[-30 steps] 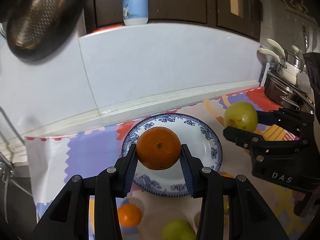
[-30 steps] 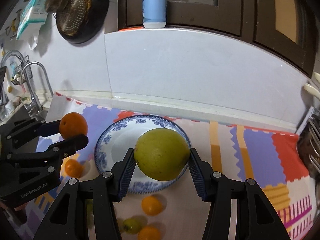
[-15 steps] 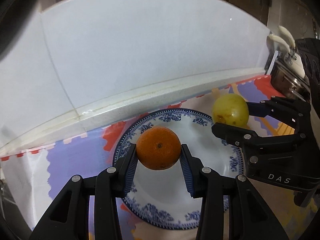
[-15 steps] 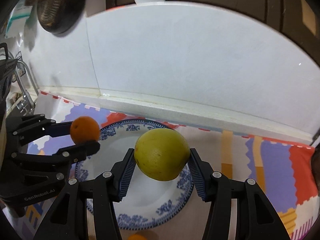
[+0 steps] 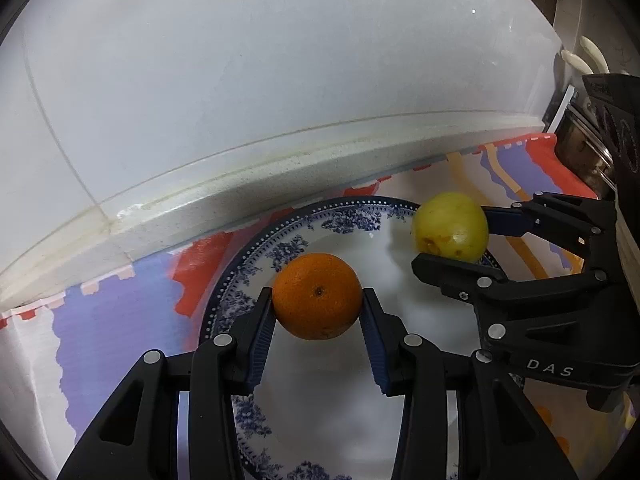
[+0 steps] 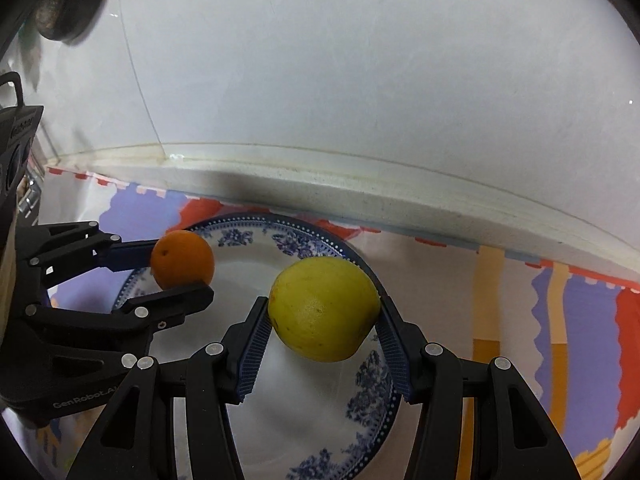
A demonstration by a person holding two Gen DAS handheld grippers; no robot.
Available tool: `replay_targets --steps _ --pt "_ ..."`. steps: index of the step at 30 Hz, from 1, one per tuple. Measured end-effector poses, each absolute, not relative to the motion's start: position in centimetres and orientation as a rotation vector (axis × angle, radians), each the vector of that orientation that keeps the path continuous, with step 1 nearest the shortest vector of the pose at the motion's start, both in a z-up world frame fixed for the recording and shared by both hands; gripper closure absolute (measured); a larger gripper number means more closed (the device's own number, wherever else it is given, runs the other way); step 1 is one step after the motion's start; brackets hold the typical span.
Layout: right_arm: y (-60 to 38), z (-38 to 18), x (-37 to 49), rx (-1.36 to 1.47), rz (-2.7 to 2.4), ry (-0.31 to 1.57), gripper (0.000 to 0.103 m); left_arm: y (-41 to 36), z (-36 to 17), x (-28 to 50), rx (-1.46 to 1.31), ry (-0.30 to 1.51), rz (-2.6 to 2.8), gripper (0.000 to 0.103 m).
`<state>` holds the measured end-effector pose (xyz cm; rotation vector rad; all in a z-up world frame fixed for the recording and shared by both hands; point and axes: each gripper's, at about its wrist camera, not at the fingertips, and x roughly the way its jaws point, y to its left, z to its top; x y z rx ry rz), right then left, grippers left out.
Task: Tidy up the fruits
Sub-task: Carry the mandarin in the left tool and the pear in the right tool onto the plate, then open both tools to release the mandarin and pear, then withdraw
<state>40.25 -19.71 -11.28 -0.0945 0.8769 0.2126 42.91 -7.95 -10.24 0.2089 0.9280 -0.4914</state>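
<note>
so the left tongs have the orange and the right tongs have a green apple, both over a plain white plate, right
Not quite: the plate is not plain white; it has a blue floral border, clear in the right wrist view. The rest holds: the left tongs grip the orange, the right tongs grip the green apple, both over the plate.

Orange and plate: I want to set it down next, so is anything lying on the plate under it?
Nothing visible: the plate is bare beneath the orange; the yellow fruit hangs over its right side.
</note>
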Motion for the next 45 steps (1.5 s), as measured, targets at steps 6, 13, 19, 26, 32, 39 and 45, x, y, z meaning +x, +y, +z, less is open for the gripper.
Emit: replay_targets --steps 6,13,19,26,32,39,45 --pt "-19.6 -11.9 40.9 -0.094 0.22 0.895 0.049 -8.0 -11.0 43.3 0.214 0.938 -0.486 0.061" --pt "-19.6 -12.2 41.3 -0.092 0.222 0.913 0.049 -7.6 -11.0 43.1 0.22 0.924 -0.472 0.049" --pt "-19.6 -11.8 40.8 -0.09 0.227 0.9 0.048 -6.9 -10.3 42.2 0.222 0.897 -0.466 0.042" --pt "-19.1 -9.9 38.9 -0.115 0.199 0.833 0.04 -5.9 -8.7 39.7 0.214 0.851 -0.439 0.037" --pt "-18.8 -7.8 36.0 -0.117 0.174 0.77 0.035 -4.9 -6.3 36.5 0.19 0.788 -0.408 0.032" --pt "-18.8 -5.1 31.7 -0.102 0.141 0.693 0.031 -3.6 -2.9 31.9 0.161 0.705 -0.361 0.024" --pt "-18.9 -2.8 27.4 -0.092 0.12 0.619 0.027 -3.3 -0.7 27.9 0.157 0.632 -0.333 0.017"
